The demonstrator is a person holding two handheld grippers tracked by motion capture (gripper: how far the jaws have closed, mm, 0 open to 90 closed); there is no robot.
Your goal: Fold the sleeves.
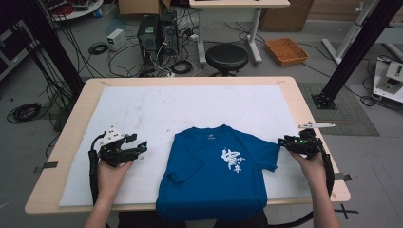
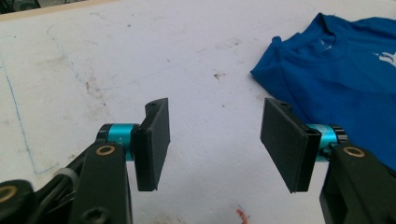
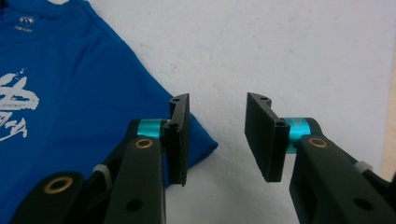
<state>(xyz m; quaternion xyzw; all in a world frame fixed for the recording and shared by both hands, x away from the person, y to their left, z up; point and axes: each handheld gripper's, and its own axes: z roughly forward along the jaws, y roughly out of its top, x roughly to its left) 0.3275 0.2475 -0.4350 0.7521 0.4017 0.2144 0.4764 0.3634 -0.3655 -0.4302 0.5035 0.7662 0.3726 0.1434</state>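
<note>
A blue T-shirt (image 1: 214, 175) with white print lies face up on the white mat (image 1: 142, 109), its hem hanging over the table's near edge. Its left sleeve looks folded in onto the body, and its right sleeve lies spread flat. My left gripper (image 1: 142, 147) is held to the left of the shirt, apart from it. In the left gripper view this gripper (image 2: 215, 121) is open over bare mat, with the shirt (image 2: 345, 79) to the right. My right gripper (image 1: 283, 141) sits at the right sleeve's outer edge. In the right gripper view it (image 3: 217, 116) is open, the sleeve tip (image 3: 198, 144) beside its left jaw.
The wooden table (image 1: 304, 109) shows around the mat. Beyond its far edge stand a black stool (image 1: 226, 57), computer towers (image 1: 157, 33), an orange tray (image 1: 286, 50) and loose cables on the floor. Black frame posts (image 1: 351, 52) rise at both sides.
</note>
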